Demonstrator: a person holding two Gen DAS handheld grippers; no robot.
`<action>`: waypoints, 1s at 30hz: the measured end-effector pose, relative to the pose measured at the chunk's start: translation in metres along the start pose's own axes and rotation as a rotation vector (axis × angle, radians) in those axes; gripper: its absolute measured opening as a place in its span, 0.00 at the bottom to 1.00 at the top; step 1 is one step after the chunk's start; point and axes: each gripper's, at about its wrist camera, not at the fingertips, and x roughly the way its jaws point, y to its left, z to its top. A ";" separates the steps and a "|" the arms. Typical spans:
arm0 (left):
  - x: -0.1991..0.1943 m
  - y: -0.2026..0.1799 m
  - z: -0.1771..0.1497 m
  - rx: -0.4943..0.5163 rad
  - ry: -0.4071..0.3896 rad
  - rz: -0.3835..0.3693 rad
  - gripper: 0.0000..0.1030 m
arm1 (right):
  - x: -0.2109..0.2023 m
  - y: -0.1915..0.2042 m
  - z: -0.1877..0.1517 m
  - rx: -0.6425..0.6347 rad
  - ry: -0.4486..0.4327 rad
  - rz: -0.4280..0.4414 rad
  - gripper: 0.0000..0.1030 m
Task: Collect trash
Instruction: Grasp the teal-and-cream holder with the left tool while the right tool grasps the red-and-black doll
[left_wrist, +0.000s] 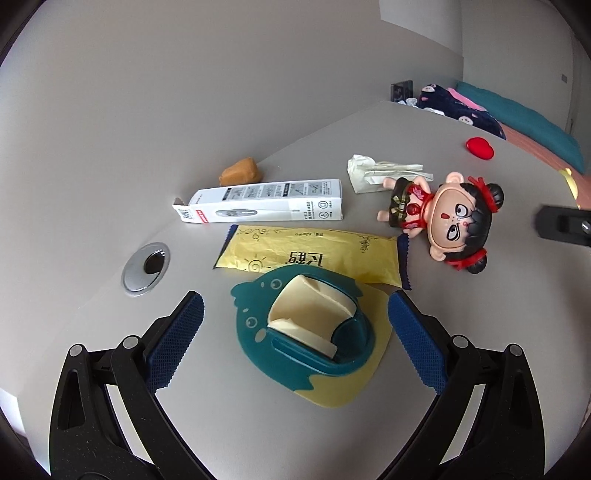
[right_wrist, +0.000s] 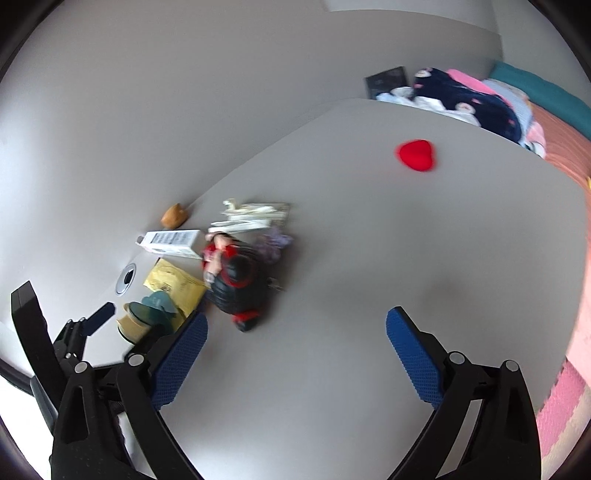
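On the grey table (left_wrist: 461, 166) lies a teal tape dispenser (left_wrist: 306, 328) with a cream roll, straddled by my open left gripper (left_wrist: 295, 306). Just beyond it lie a yellow wrapper (left_wrist: 314, 254), a white thermometer box (left_wrist: 266, 201) and a crumpled cream paper (left_wrist: 373, 171). A brown lump (left_wrist: 239, 171) sits at the wall. In the right wrist view my right gripper (right_wrist: 295, 328) hangs open above bare table, right of the same pile: wrapper (right_wrist: 173, 284), box (right_wrist: 171, 242), paper (right_wrist: 255, 214). The left gripper's finger (right_wrist: 98, 317) shows beside the dispenser (right_wrist: 147, 317).
A big-headed doll (left_wrist: 439, 218) lies right of the box, also the doll (right_wrist: 232, 277) in the right view. A red heart-shaped object (left_wrist: 479, 147) sits far right. A metal cable grommet (left_wrist: 146, 267) is set in the table at the left. A bed with bedding (right_wrist: 480, 99) lies beyond the table.
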 end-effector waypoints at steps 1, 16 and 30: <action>0.002 -0.002 0.001 0.009 0.001 -0.009 0.90 | 0.006 0.007 0.003 -0.012 0.004 0.005 0.92; 0.023 0.005 0.002 -0.043 0.084 -0.159 0.48 | 0.069 0.046 0.026 -0.087 0.060 -0.022 0.64; 0.017 -0.004 0.000 0.007 0.083 -0.143 0.47 | 0.043 0.035 0.006 -0.024 0.048 0.027 0.54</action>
